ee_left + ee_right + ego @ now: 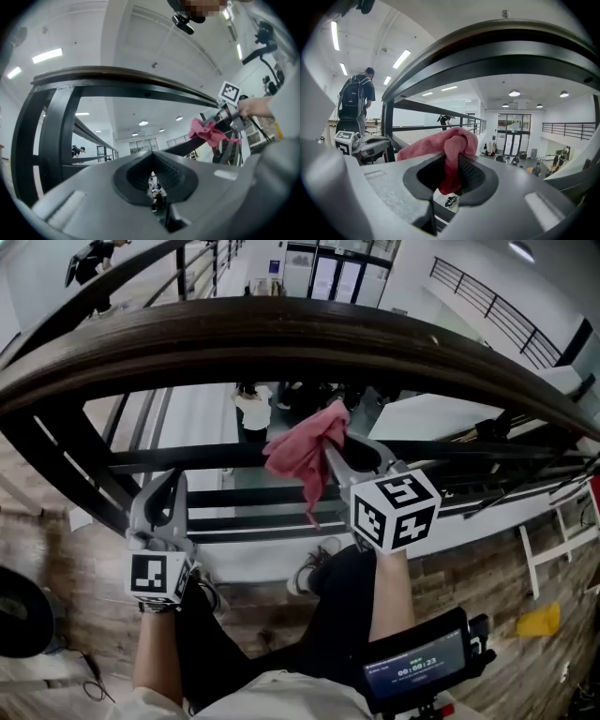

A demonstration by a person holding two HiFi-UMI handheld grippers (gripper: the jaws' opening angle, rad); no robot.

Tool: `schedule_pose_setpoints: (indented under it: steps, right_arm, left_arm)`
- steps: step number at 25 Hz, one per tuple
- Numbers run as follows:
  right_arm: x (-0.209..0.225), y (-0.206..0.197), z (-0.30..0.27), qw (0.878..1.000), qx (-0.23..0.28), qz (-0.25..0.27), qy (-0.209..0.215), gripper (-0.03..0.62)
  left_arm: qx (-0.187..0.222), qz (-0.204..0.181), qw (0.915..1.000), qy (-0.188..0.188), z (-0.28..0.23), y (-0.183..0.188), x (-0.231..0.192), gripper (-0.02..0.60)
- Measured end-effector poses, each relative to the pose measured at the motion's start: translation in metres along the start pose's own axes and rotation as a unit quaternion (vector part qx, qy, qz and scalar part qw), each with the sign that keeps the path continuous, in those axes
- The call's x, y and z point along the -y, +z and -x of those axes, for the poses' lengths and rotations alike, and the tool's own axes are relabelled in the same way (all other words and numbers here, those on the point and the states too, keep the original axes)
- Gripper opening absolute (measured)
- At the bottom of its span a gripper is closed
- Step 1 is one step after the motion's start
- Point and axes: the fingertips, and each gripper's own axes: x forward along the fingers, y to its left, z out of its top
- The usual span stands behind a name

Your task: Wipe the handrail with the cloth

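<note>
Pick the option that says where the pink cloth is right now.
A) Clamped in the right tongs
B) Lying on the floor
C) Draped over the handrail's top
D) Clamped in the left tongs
A: the right gripper view shows the pink cloth pinched between the jaws of the right tongs, below the handrail, while the left tongs hold nothing.

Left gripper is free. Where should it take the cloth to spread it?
Probably by the loose tail of the cloth hanging below the right gripper, coming in from the left; the bunched top is clamped in those jaws.
</note>
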Motion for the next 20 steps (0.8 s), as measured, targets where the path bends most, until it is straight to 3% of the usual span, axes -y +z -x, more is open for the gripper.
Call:
schedule_pose_setpoints:
  steps: [7, 20]
  right_arm:
    - [0.055, -0.010, 0.029, 0.999, 0.007, -0.045, -0.026, 0.072]
    - [0.137, -0.024, 0.070, 0.992, 0.012, -0.089, -0.084, 0.072]
  left_arm:
    - [0.000, -0.004, 0.9998, -0.020, -0.008, -0.001, 0.014, 0.006]
    - [0.002, -0.006, 0.9998, -0.021, -0.008, -0.003, 0.013, 0.006]
